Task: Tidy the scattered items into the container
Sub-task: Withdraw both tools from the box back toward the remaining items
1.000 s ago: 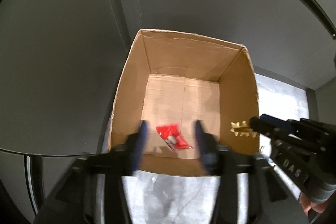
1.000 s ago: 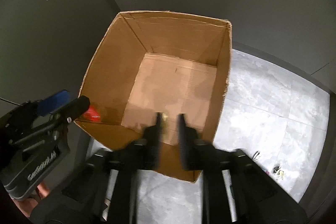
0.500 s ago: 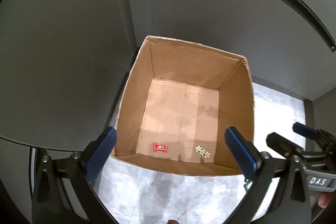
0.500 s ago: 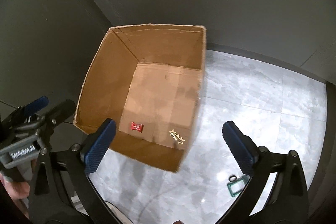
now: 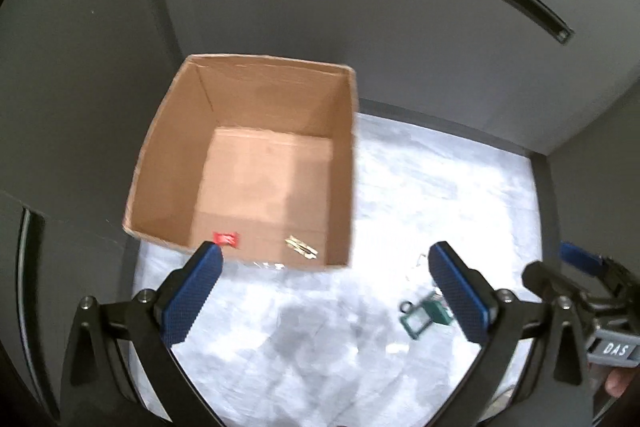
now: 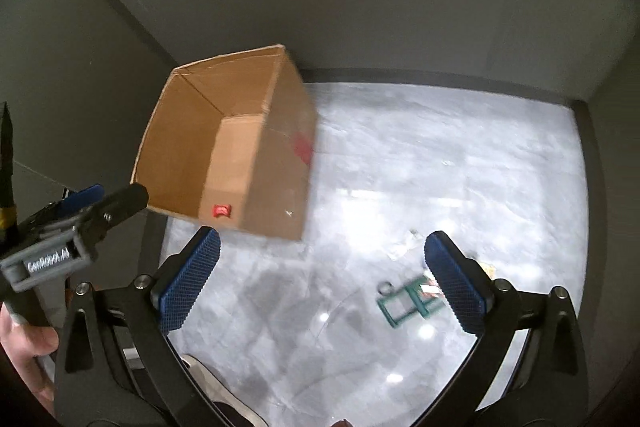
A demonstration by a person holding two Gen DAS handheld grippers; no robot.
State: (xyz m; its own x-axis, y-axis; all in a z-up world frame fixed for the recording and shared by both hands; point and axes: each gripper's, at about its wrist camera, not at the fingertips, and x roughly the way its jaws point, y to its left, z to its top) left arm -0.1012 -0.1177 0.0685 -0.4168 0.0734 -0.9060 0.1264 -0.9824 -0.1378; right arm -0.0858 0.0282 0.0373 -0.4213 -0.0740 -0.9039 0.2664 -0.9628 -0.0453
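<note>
An open cardboard box point(image 5: 168, 155) stands on the pale marble floor against a dark wall. On its bottom lie a red wrapper point(image 5: 226, 239) and a small gold item point(image 5: 301, 247). My left gripper point(image 5: 324, 259) hangs open and empty above the box's near edge. My right gripper point(image 6: 320, 247) is open and empty over the floor, right of the box point(image 6: 180, 147); only the red wrapper point(image 6: 221, 211) shows inside from there. A green frame-like item point(image 6: 404, 303) lies on the floor beside the right finger, with small scraps point(image 6: 400, 251) nearby. The green item point(image 5: 420, 315) also lies below my left gripper's right finger.
Dark walls close in behind and to the left of the box. The right gripper point(image 5: 556, 267) shows at the left wrist view's right edge, the left gripper point(image 6: 114, 195) at the right wrist view's left edge with a hand point(image 6: 24, 339). A shoe point(image 6: 208, 379) is below.
Both grippers opened wide and let the red wrapper and the gold item fall into the box. Both then rose and drew back to the right, bringing the floor items into view.
</note>
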